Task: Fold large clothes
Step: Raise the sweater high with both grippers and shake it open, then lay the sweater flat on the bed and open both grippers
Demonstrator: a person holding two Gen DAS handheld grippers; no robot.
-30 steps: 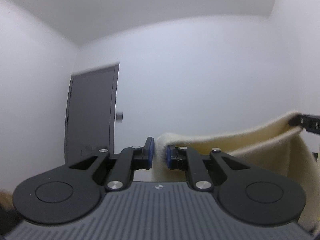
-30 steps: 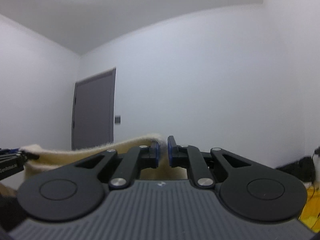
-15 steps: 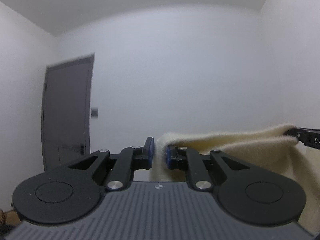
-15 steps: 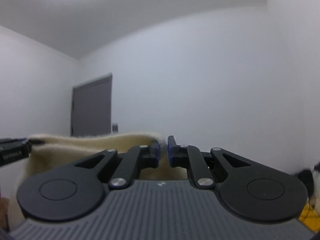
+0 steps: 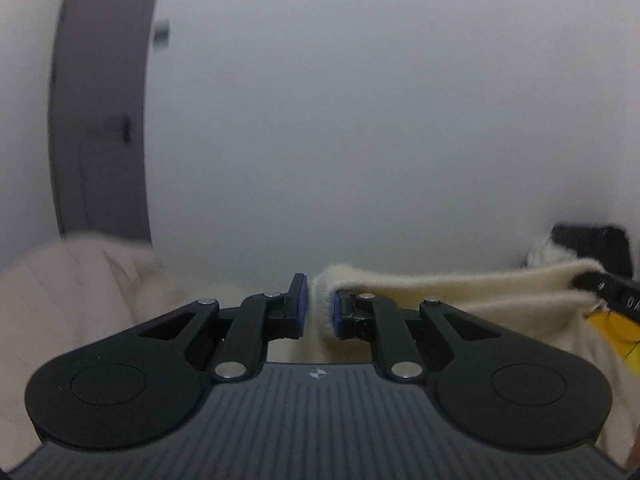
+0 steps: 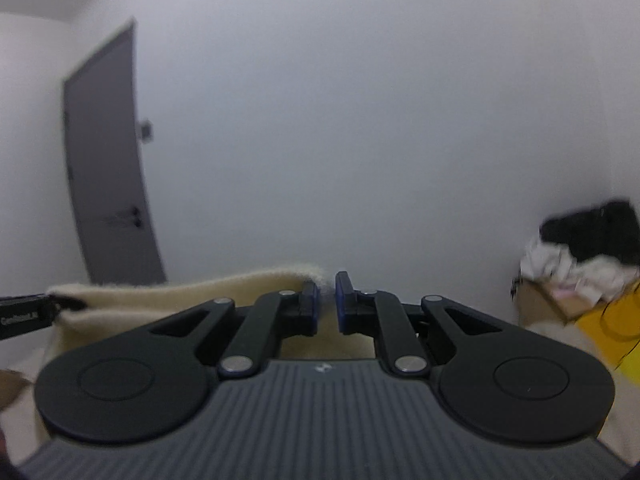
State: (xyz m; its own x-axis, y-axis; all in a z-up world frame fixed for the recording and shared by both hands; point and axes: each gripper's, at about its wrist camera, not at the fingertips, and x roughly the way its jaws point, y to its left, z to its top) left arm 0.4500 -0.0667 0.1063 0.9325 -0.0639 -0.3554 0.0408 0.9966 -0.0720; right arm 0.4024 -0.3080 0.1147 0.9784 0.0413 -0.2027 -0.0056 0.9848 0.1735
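Observation:
A cream fleece garment [image 5: 460,292] hangs stretched in the air between my two grippers. My left gripper [image 5: 320,306] is shut on one top corner of it; the cloth runs right to the other gripper's tip [image 5: 612,292]. My right gripper [image 6: 327,304] is shut on the other top corner, and the cream garment [image 6: 180,292] runs left to the left gripper's tip [image 6: 32,312]. The lower part of the garment is hidden behind the gripper bodies.
A grey door [image 6: 108,168] stands at the left in a white wall. A pale bed or sofa surface [image 5: 72,280] lies at the lower left. A cardboard box with clothes [image 6: 576,276] and a yellow bag [image 6: 616,320] sit at the right.
Both grippers have tilted and dropped lower with the garment still stretched between them; the ceiling has left view, and the bed surface and box of clothes have come into view.

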